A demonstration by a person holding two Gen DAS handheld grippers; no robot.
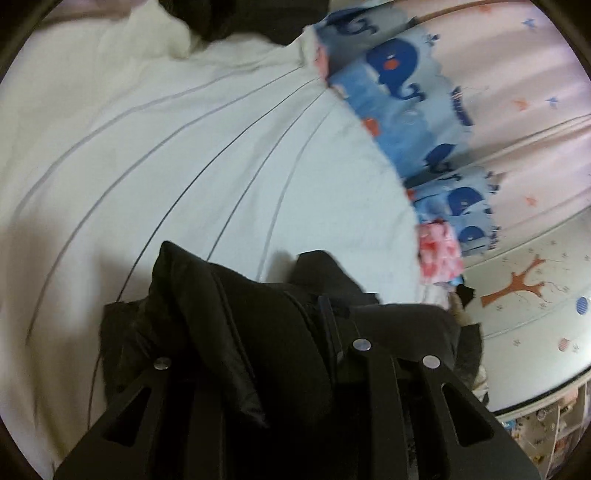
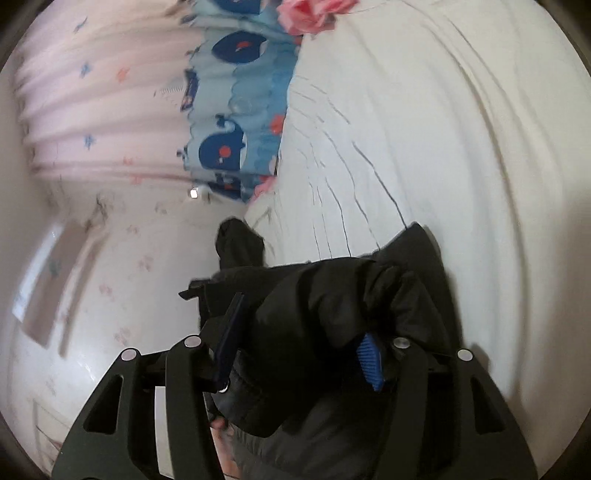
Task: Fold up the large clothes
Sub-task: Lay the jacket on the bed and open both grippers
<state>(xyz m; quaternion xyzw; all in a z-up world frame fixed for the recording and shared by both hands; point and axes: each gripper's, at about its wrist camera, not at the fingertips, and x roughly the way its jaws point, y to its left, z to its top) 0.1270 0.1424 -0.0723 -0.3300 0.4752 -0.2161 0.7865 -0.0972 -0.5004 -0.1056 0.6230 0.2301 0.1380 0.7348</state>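
A bulky black jacket (image 1: 229,317) is bunched between the fingers of my left gripper (image 1: 258,343), which is shut on it above the white striped bed sheet (image 1: 177,155). In the right wrist view my right gripper (image 2: 299,354) is shut on another thick fold of the same black jacket (image 2: 321,314). Its blue pads (image 2: 369,360) press into the padding from both sides. Both grippers hold the jacket lifted over the bed sheet (image 2: 424,129). More dark cloth (image 1: 236,18) lies at the far end of the bed.
A blue whale-print blanket (image 1: 399,88) and a pink cloth (image 1: 439,251) lie along the bed's edge, by pale pink curtains (image 1: 517,74). The blanket (image 2: 229,122) and the curtains (image 2: 92,110) also show in the right wrist view. A patterned wall (image 1: 524,295) stands beyond.
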